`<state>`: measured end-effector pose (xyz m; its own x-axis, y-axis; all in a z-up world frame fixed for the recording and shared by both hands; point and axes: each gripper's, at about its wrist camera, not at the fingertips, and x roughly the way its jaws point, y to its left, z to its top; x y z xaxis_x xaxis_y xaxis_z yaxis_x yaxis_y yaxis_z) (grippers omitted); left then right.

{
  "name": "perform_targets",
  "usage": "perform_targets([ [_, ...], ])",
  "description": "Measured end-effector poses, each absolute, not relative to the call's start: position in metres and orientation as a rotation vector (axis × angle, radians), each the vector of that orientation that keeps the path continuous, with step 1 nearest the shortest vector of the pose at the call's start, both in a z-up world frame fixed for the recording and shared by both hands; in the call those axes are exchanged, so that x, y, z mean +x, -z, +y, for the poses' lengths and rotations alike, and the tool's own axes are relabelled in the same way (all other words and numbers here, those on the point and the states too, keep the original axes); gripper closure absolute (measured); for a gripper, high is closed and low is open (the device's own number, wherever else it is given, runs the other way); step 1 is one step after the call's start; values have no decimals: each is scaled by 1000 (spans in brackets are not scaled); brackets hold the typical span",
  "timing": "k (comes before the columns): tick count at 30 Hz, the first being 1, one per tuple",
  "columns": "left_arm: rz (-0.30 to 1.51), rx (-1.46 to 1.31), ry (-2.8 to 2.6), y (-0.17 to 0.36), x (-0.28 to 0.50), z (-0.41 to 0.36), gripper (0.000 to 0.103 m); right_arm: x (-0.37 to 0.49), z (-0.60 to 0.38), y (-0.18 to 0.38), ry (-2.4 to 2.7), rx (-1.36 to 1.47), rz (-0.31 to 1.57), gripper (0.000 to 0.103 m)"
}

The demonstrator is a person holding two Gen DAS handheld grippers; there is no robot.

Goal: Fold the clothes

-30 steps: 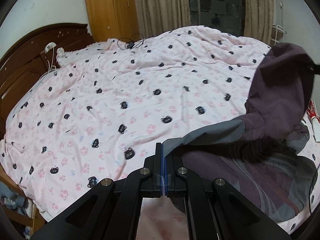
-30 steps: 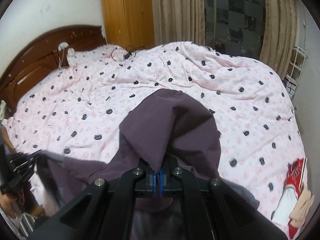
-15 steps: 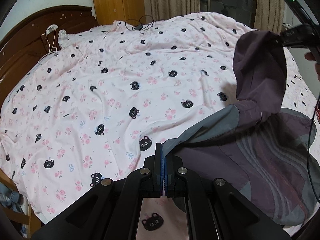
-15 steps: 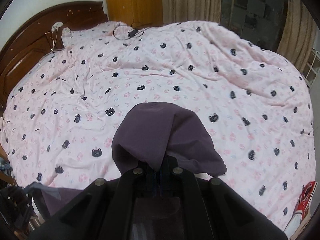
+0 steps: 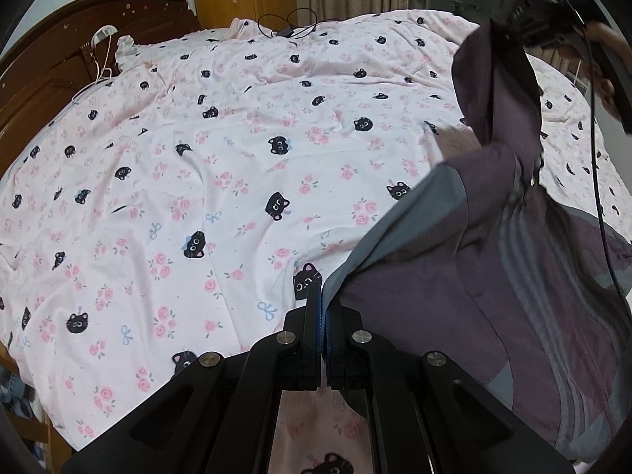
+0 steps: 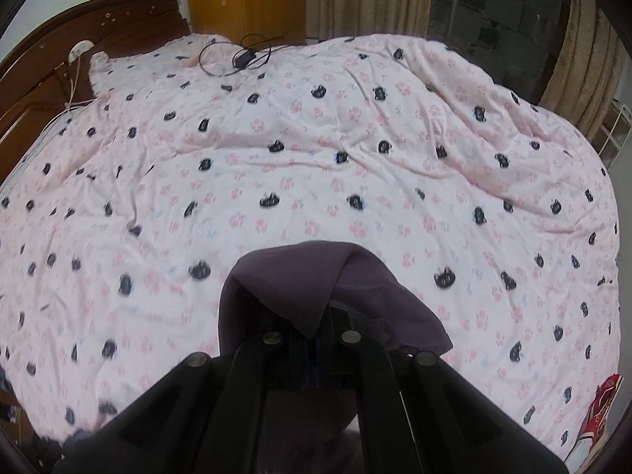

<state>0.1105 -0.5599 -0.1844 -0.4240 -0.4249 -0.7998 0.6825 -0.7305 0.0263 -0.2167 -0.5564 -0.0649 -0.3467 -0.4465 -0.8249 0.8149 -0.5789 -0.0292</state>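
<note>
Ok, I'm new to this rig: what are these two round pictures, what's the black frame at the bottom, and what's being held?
Each picture comes from a fisheye camera on a hand-held gripper that a person carries; no robot arm. The black frame is the gripper itself. In the left view, the left hand-held gripper is shut on the grey edge of a purple jacket. In the right view, the right hand-held gripper pinches the jacket's hood, lifted above the bed. A pink cat-print quilt covers the bed; a black cable lies near the headboard.

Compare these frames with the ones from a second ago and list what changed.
Both grippers swung forward over the bed, carrying the purple jacket with them: the bedspread now looks closer, and the right gripper has lifted the hood higher. Unchanged: left gripper clamped on the grey edge, right on the hood.
</note>
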Motion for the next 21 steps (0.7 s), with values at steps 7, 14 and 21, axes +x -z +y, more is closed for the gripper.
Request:
perform_targets([
  [7, 415, 1088, 2143, 200, 89, -566, 100, -218, -594, 61, 2101, 939, 597, 100],
  [14, 451, 1097, 2088, 221, 97, -571, 100, -218, -595, 91, 2074, 962, 654, 43],
  [21, 457, 1085, 2088, 215, 108, -563, 99, -222, -529, 68, 2009, 911, 596, 24],
])
